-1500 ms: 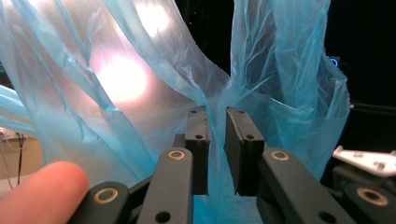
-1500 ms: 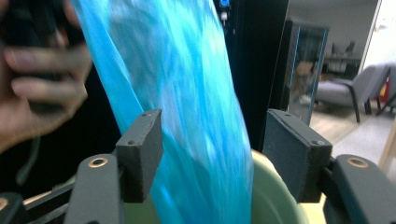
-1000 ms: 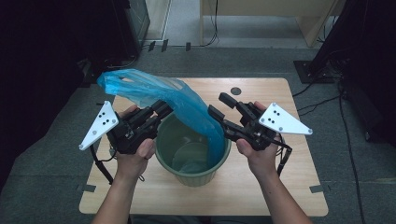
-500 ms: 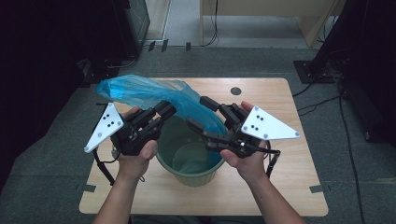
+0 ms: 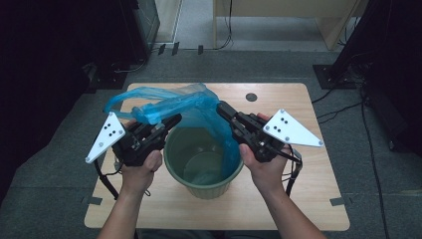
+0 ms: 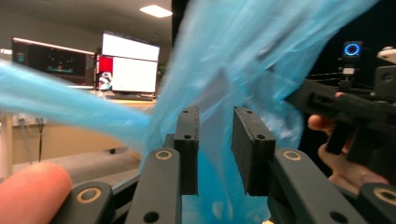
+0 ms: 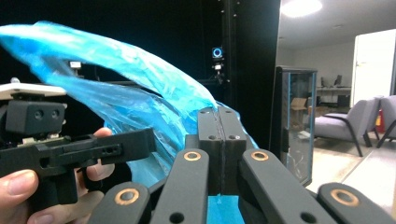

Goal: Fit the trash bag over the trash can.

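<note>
A green bin (image 5: 204, 186) stands on the wooden table (image 5: 308, 199). A blue plastic bag (image 5: 164, 102) arches above it and hangs down inside. My left gripper (image 5: 173, 120) is at the bin's left rim. In the left gripper view its jaws (image 6: 215, 116) stand apart with the bag's film (image 6: 261, 56) loose in the gap; they have just been opening. My right gripper (image 5: 220, 106) is at the bin's far right rim. Its jaws (image 7: 218, 112) have just closed, pads together, pinching the bag (image 7: 140, 84) at its edge.
A round cable hole (image 5: 251, 97) is in the table's far edge. Dark cabinets and cables stand on the floor beyond. In the right gripper view a glass cabinet (image 7: 294, 121) and a grey chair (image 7: 345, 121) stand far off.
My right gripper has moved left to the bag and closed on its edge. The bag, which hung from the left gripper into the bin, now spans both grippers.
</note>
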`<action>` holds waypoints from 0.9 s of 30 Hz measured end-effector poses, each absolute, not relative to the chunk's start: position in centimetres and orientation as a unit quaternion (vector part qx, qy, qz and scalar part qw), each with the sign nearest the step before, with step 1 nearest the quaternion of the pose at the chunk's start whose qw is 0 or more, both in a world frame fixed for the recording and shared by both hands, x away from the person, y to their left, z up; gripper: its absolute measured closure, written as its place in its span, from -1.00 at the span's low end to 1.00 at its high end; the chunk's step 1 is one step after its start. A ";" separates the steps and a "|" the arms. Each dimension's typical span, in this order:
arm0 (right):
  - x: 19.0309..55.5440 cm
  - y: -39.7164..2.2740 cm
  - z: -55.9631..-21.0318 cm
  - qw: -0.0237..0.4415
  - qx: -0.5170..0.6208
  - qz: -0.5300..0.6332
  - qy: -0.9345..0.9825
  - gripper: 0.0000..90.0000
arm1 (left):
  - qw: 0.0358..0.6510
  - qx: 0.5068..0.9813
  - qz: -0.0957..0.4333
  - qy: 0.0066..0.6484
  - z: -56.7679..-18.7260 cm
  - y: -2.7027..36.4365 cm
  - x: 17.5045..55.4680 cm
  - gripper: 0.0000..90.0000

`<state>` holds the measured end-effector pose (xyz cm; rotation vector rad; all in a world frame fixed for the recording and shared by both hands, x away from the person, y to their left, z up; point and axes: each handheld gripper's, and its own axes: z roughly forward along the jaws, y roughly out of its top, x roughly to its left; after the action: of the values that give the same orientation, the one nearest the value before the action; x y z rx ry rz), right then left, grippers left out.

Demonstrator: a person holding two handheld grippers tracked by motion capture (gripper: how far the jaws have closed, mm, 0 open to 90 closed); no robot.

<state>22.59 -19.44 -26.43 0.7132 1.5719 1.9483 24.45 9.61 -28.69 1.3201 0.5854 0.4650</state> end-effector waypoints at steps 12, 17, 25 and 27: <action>22.0 -22.4 -27.0 0.277 0.258 0.733 0.565 1.00 | 0.722 0.560 0.209 0.349 -31.1 13.0 25.4 0.34; 21.8 -23.0 -27.6 0.279 0.253 0.733 0.567 1.00 | 0.726 0.556 0.168 0.369 -31.9 13.6 25.9 0.25; 21.5 -25.0 -29.4 0.276 0.267 0.732 0.563 1.00 | 0.723 0.545 0.129 0.406 -32.5 14.4 27.0 0.09; 21.5 -25.5 -29.9 0.276 0.271 0.731 0.563 1.00 | 0.722 0.539 0.131 0.414 -32.5 14.7 27.1 0.09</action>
<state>21.52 -25.55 -29.85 0.7288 1.5121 1.9636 27.15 14.71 -32.46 1.1905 0.9138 0.2902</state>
